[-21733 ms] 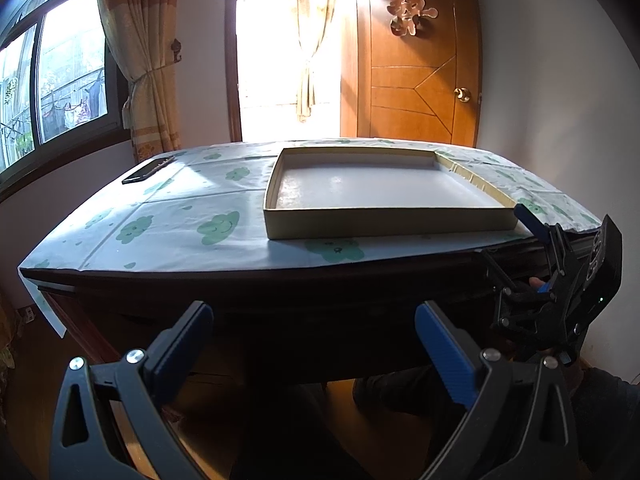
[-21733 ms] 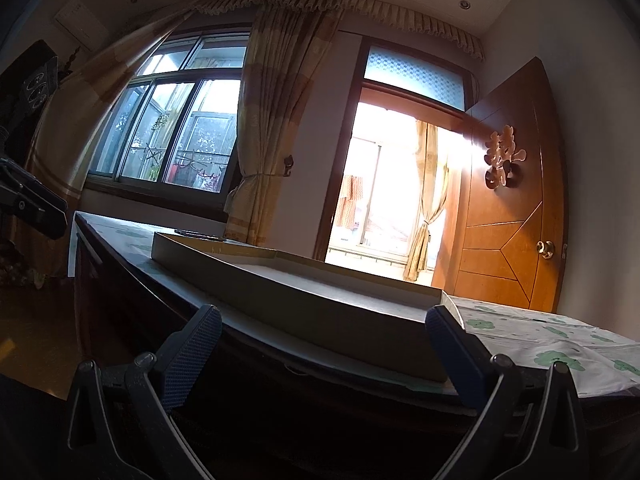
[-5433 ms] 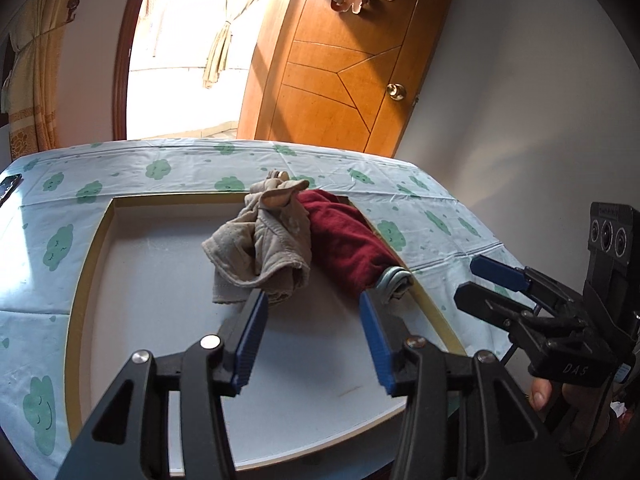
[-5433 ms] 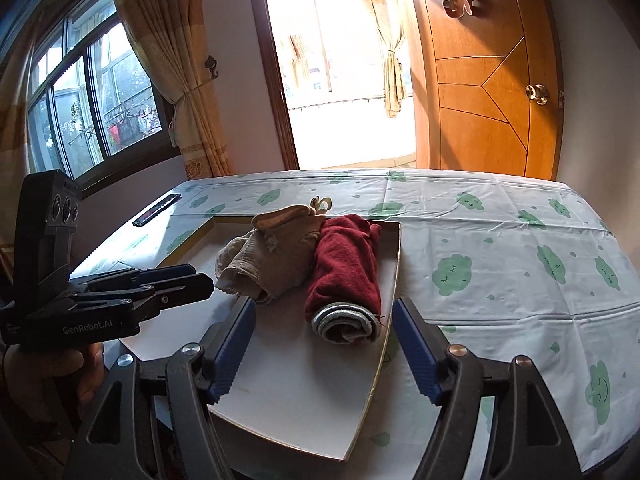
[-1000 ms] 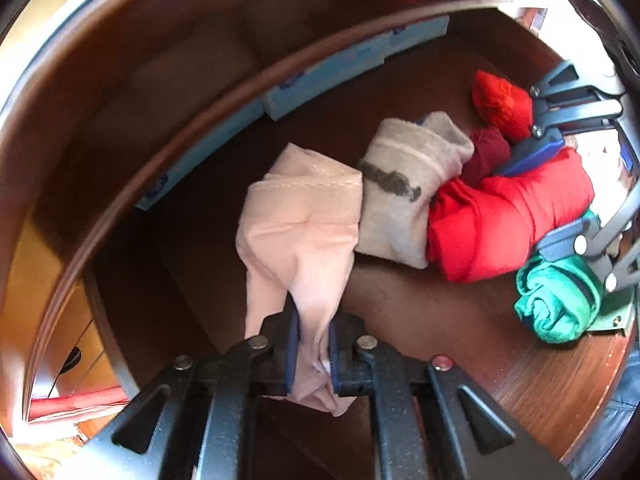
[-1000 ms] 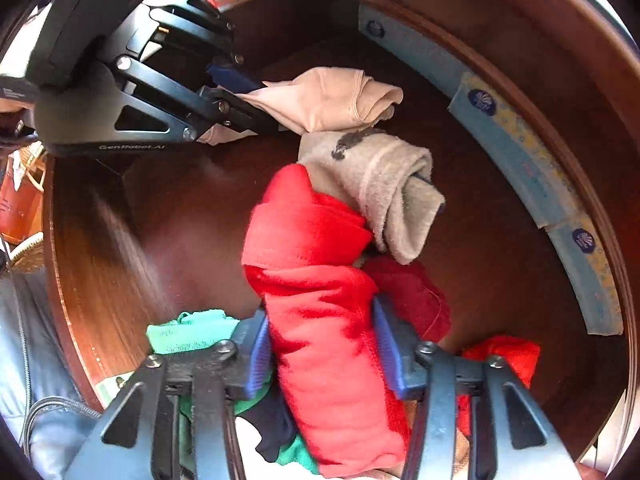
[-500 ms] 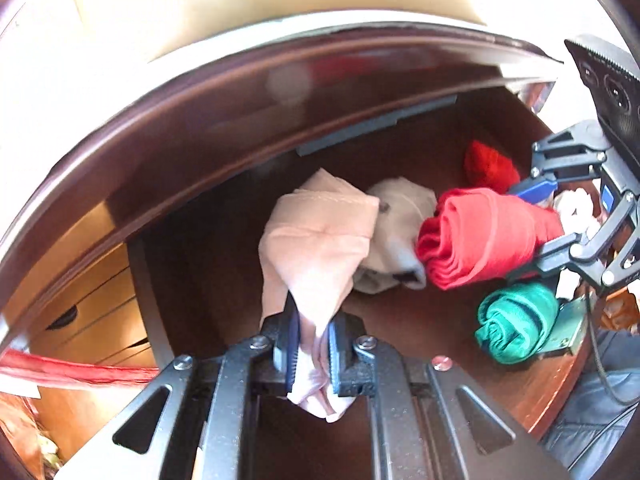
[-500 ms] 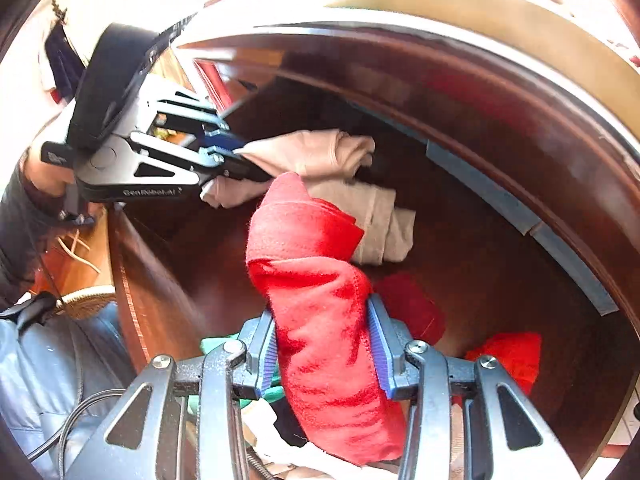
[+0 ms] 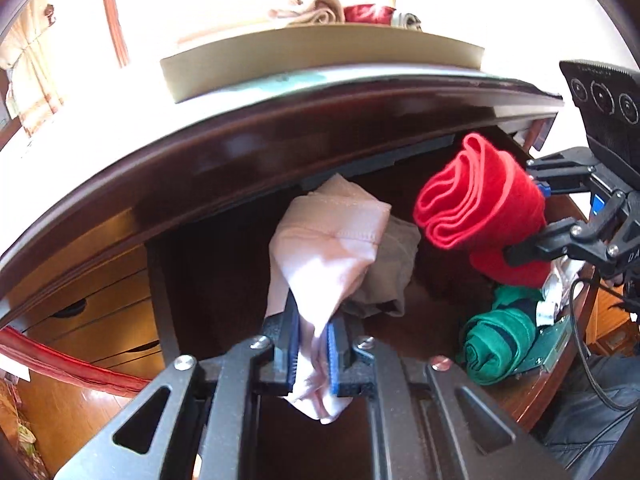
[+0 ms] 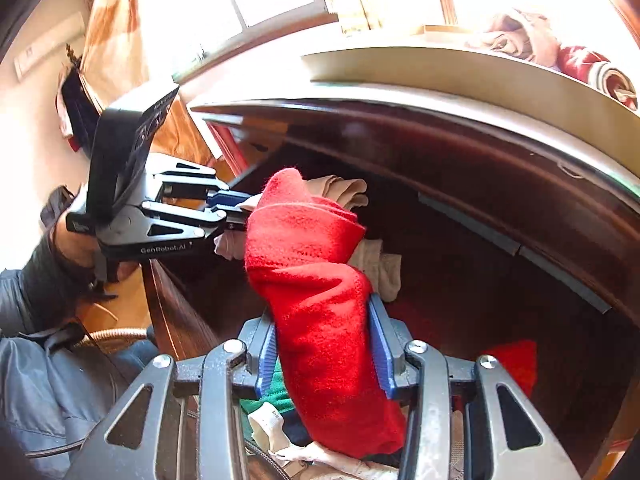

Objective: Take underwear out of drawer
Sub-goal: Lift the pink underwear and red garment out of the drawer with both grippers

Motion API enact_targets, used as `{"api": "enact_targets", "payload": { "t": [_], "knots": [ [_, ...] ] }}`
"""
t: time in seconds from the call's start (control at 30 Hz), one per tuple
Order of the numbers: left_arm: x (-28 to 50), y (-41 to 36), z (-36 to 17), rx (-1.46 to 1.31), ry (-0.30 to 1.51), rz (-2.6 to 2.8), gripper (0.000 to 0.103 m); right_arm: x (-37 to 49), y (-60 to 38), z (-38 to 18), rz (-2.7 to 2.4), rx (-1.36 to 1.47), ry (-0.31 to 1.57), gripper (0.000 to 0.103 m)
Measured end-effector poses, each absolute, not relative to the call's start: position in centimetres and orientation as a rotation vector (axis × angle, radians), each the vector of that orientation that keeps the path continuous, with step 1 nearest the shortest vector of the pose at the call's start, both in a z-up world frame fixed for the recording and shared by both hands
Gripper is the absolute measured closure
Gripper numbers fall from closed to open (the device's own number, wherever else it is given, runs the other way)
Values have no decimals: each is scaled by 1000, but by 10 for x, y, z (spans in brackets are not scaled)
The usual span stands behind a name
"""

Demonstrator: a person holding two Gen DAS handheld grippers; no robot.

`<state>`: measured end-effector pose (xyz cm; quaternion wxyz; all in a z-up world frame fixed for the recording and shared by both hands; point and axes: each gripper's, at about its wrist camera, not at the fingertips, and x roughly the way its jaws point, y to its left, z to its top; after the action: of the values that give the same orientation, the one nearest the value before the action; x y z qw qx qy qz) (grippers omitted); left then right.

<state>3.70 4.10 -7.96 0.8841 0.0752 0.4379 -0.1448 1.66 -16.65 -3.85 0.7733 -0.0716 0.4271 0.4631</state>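
My left gripper (image 9: 313, 350) is shut on pale pink underwear (image 9: 328, 248) and holds it up above the open dark wooden drawer (image 9: 200, 280). My right gripper (image 10: 325, 354) is shut on rolled red underwear (image 10: 320, 280), also lifted; it shows at the right of the left wrist view (image 9: 480, 204). The left gripper (image 10: 228, 210) shows in the right wrist view beside the red roll. A beige piece (image 9: 394, 280), a green roll (image 9: 500, 340) and another red piece (image 10: 512, 360) lie in the drawer.
The table edge (image 9: 280, 140) overhangs the drawer. A shallow tray (image 9: 320, 56) on the table holds beige (image 9: 320, 8) and dark red (image 9: 368, 12) garments. More drawers (image 9: 92, 312) are at the left.
Both grippers have risen out of the drawer with their garments. The table top and tray have come into view.
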Motion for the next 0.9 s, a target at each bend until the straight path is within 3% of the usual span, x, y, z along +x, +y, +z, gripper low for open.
{"api": "enact_targets", "payload": {
  "t": [0.9],
  "knots": [
    [-13, 68, -59, 49, 663, -248, 94, 11, -201, -18, 993, -36, 717, 60]
  ]
}}
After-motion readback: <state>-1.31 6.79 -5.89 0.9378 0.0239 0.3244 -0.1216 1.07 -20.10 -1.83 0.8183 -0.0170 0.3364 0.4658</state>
